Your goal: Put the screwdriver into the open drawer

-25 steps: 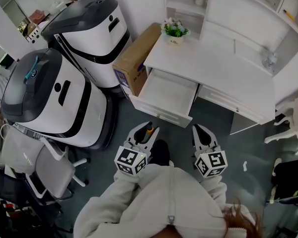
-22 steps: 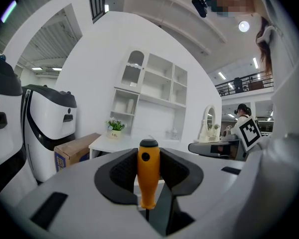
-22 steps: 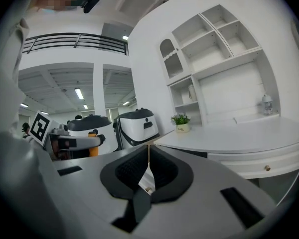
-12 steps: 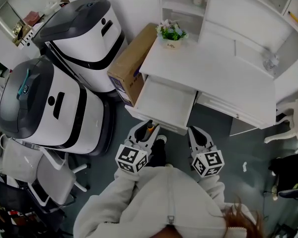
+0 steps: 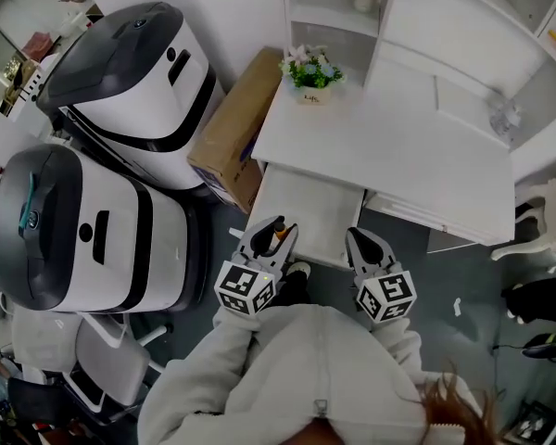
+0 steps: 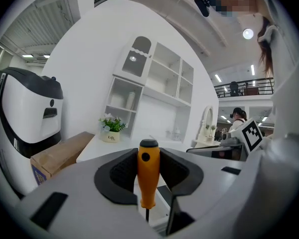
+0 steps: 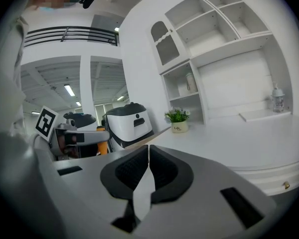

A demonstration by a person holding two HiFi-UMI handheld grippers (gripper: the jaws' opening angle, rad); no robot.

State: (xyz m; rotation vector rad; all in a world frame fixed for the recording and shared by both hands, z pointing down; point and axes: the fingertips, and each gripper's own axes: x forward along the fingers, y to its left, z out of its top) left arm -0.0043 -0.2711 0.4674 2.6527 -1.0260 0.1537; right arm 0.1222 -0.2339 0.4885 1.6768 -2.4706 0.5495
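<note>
The left tongs [image 5: 276, 231] hold a screwdriver with an orange plastic handle and a black cap [image 6: 148, 176]. The black ribbed pads [image 6: 120, 173] press on both sides of the handle. The handle stands upright, cap on top, and the thin dark shaft points down below the pads. In the head view the screwdriver and the tips of these tongs lie over the front edge of the open white drawer [image 5: 306, 202], which is pulled out from under the left end of the white worktop [image 5: 389, 146].

The right tongs [image 7: 148, 158] are closed to a thin slit with nothing between the pads. In the head view they sit at the drawer's front right corner, apart from the left tongs.

A small potted plant with pale flowers [image 5: 310, 68] stands at the worktop's rear left corner. A brown cardboard box [image 5: 224, 137] leans just beside the worktop's left edge. Two large white and dark grey machines [image 5: 130, 63] stand on the floor beyond the box.
</note>
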